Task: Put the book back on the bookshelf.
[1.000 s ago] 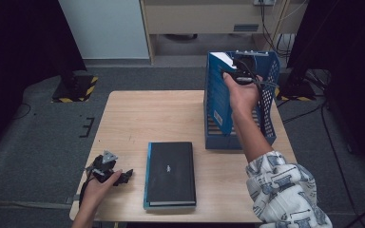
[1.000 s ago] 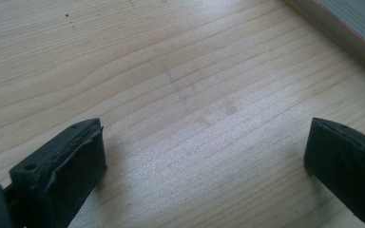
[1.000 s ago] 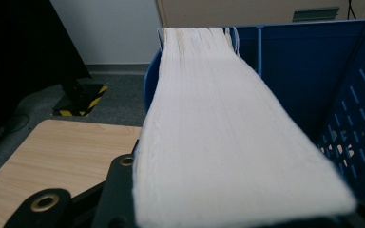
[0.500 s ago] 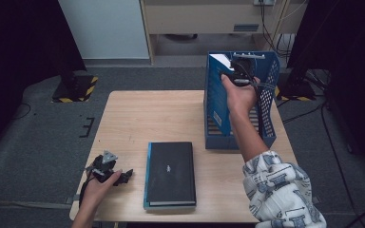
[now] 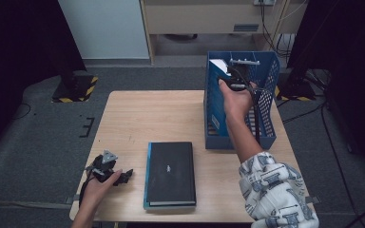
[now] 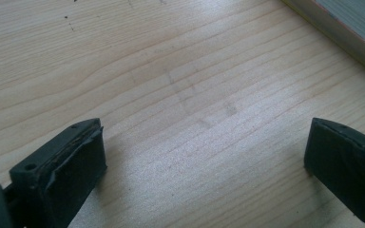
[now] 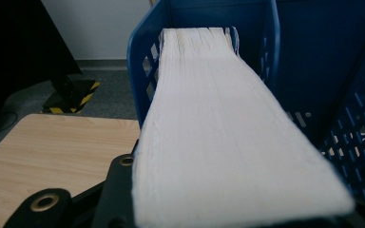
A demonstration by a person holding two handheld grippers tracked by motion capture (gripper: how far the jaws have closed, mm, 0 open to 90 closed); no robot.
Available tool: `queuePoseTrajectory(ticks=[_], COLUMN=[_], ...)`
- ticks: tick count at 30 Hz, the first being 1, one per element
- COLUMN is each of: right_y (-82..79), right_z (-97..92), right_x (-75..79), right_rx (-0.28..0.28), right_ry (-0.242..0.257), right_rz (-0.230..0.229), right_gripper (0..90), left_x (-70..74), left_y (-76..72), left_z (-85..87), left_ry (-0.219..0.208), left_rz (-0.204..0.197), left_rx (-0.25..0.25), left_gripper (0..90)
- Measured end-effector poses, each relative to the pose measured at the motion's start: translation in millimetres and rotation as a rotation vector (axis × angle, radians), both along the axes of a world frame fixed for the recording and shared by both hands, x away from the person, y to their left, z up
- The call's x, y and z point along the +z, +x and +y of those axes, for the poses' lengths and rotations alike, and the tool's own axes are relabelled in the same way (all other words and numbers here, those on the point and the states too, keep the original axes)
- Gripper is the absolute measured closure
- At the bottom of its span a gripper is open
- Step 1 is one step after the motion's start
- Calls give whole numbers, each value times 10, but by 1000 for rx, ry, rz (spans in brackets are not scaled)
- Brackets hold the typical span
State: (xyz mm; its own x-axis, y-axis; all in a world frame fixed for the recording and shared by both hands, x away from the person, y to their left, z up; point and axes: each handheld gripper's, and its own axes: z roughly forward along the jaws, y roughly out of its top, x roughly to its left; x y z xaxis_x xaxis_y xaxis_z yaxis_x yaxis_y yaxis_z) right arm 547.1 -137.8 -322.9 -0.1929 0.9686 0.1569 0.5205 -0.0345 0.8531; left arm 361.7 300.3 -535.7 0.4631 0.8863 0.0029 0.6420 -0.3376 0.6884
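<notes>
White page edges mark the thick book [image 7: 228, 123] that the right gripper [image 5: 237, 81] carries: in the right gripper view the block of pages runs away from the camera with its far end already inside the blue file rack [image 7: 180, 19], against the rack's perforated wall. The fingers are clamped on the near end of the book, one black finger [image 7: 119, 190] showing beside the page block. From the high view the right hand [image 5: 237, 97] hangs over the rack [image 5: 216, 95], which stands upright at the far right of the bench [image 5: 142, 118].

By its thickness I judge the book heavy and stiff as a whole, though the loose pages can fan or buckle if pinched at the open edge. The sure hold is across both covers near the spine, so the block stays squeezed shut; gripped at one end as here, the far end will want to droop and could catch on the rack's divider.

A second book, a black hardback [image 5: 171, 173], lies flat on the bench nearer the person, with a small pale mark on its cover too small to read. Beside it the left gripper [image 5: 108, 168] rests on the wood, its fingers [image 6: 71, 161] wide apart with nothing between them. A label on the rack's outer wall cannot be read either.
</notes>
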Motion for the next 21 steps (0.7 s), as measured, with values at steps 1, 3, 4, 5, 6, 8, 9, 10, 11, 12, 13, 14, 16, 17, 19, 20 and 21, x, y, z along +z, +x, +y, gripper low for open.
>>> queuePoseTrajectory(ticks=[1,3,4,5,6,8,9,10,11,12,13,14,16,17,19,20,21], right_y=[3,6,7,7,9,12,13,13,13,12,12,15,18,18,30,34,39], right_z=[2,3,3,3,2,3,3,5,5,9,9,8,3,3,-6,-9,1], right_x=[-15,-46,-62,-62,-93,-118,-128,-132,-132,-128,-128,-125,-119,-119,-114,-114,-117], right_rx=[1,-4,-3,-3,-6,-7,-7,-6,-6,-10,-10,-13,-16,-16,-19,-21,-22], right_ry=[-2,0,0,0,1,2,-1,-3,-3,-3,-3,-2,0,0,8,9,5], right_rz=[2,7,9,9,11,17,18,15,15,14,14,10,8,8,7,6,5], right_gripper=[606,606,606,606,606,606,606,606,606,606,606,606,606,606,606,606,606], left_x=[0,0,0,0,0,0,0,0,0,0,0,0,0,0,0,0,0], left_y=[0,1,1,1,1,1,1,2,2,2,2,2,3,3,4,4,5], left_z=[0,0,-2,-2,-2,-2,-2,-2,-2,-2,-2,-2,-1,-1,-2,-2,-2], left_ry=[0,0,-2,-2,-2,-2,-2,-2,-2,-2,-2,-2,-2,-2,-2,-2,-2], left_rz=[0,1,0,0,0,0,0,0,0,0,0,0,0,0,0,0,0], left_rx=[0,0,1,1,1,1,1,1,1,1,1,0,0,0,0,0,-1], left_gripper=[0,0,0,0,0,0,0,0,0,0,0,0,0,0,0,0,0])
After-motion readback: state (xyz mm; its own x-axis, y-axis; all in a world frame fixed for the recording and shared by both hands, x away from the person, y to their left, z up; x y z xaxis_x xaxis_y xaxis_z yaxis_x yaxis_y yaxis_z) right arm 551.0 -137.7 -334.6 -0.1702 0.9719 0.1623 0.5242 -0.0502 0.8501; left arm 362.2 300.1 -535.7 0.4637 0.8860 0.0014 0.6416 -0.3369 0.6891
